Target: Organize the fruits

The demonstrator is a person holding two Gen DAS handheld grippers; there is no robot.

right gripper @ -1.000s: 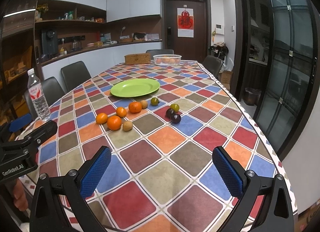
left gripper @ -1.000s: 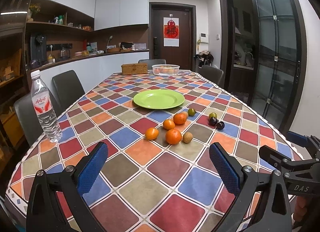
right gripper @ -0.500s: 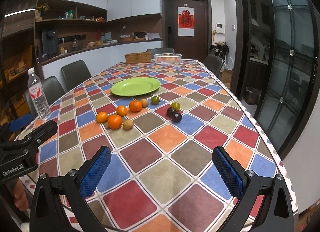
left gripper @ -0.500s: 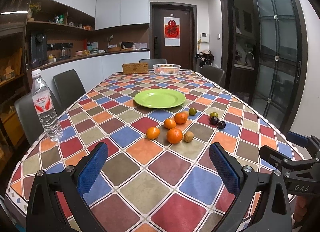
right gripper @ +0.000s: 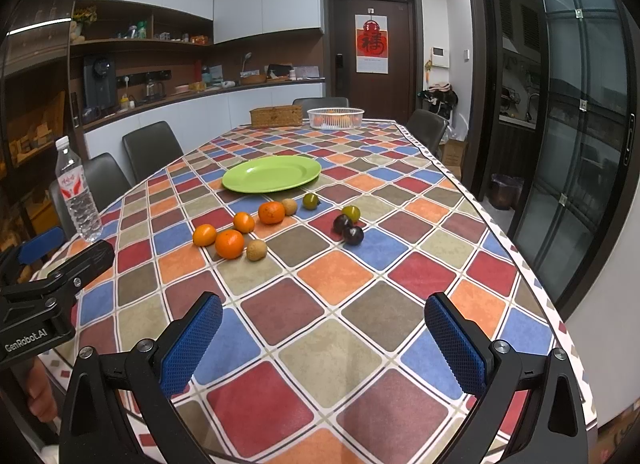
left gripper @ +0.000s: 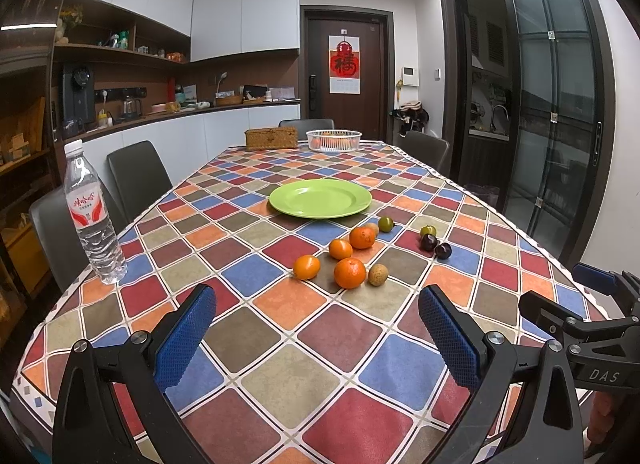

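The main risk, I think, is rolling: the fruits are round and are lying loose on a smooth checkered tablecloth (left gripper: 248, 276), so a finger that is touching one from the side may be pushing it into its neighbours or toward the table edge. The four oranges are sitting very close together, so the wide jaws may be catching two at once. The soft dark plums (right gripper: 349, 229) may be getting bruised if the squeeze is too hard.

The left gripper (left gripper: 316, 338) and the right gripper (right gripper: 323, 342) are both hovering low above the near end of the table, jaws spread wide, holding nothing.

The fruits are lying in a loose group at about 12 o'clock from both grippers, well apart from them. The biggest orange (left gripper: 350, 273) is sitting nearest, with a small tan fruit (left gripper: 378, 275) just beside it at 3 o'clock. Two green fruits and the two plums are lying further to 2 o'clock. The green plate (left gripper: 320, 199) is waiting empty just beyond the group. A water bottle (left gripper: 93, 216) is standing at 10 o'clock.
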